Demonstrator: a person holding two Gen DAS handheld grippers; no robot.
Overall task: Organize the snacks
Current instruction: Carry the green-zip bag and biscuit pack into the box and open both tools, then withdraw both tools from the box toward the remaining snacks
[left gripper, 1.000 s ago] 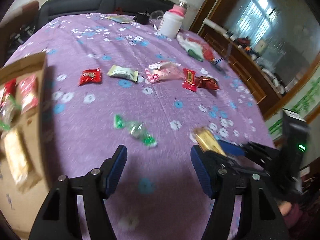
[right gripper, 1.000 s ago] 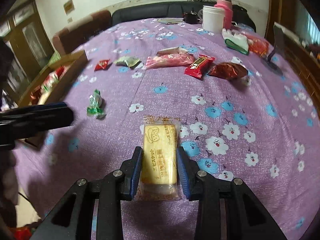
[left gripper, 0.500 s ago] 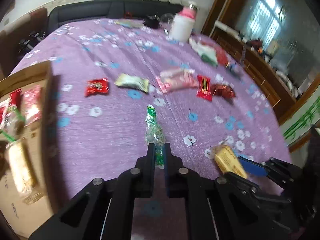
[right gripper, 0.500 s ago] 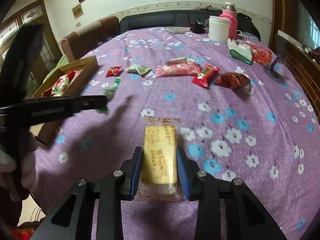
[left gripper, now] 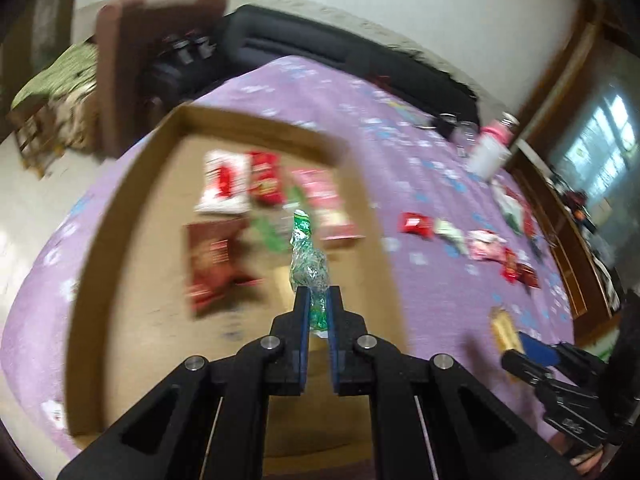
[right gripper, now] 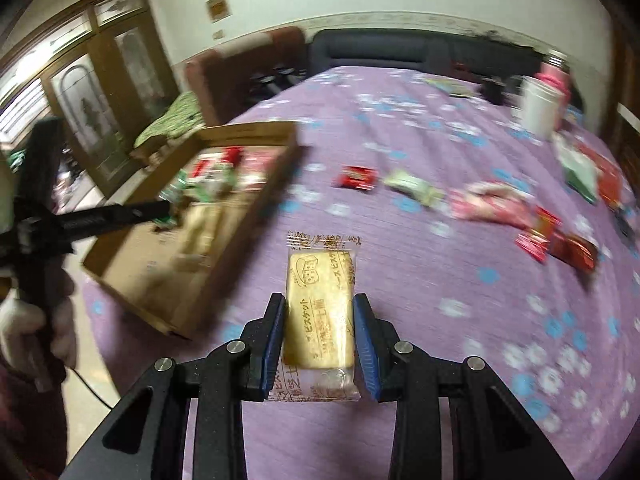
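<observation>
Here, a green and clear twisted-wrapper candy (left gripper: 309, 272) is pinched by its lower tail between the closed-down pads of the left gripper (left gripper: 319, 308), and most of its body stands out ahead of the tips. Below and ahead of these tongs the shallow brown cardboard box (left gripper: 120, 216) is seen, with red and white snack packets (left gripper: 224, 184) already lying in it. In the right gripper (right gripper: 320, 330) a yellow biscuit in a clear printed wrapper (right gripper: 320, 308) is held flat by its two long edges, the jaws being only as wide as the biscuit; it hangs over the purple flowered tablecloth (right gripper: 460, 280), with the box to its left.

The step in hand is judged to be the drop of the candy into the box. It is done well if the candy is lowered over a bare part of the floor before the pads are released. The biscuit should be kept level until the left tongs are clear of the box.
</observation>
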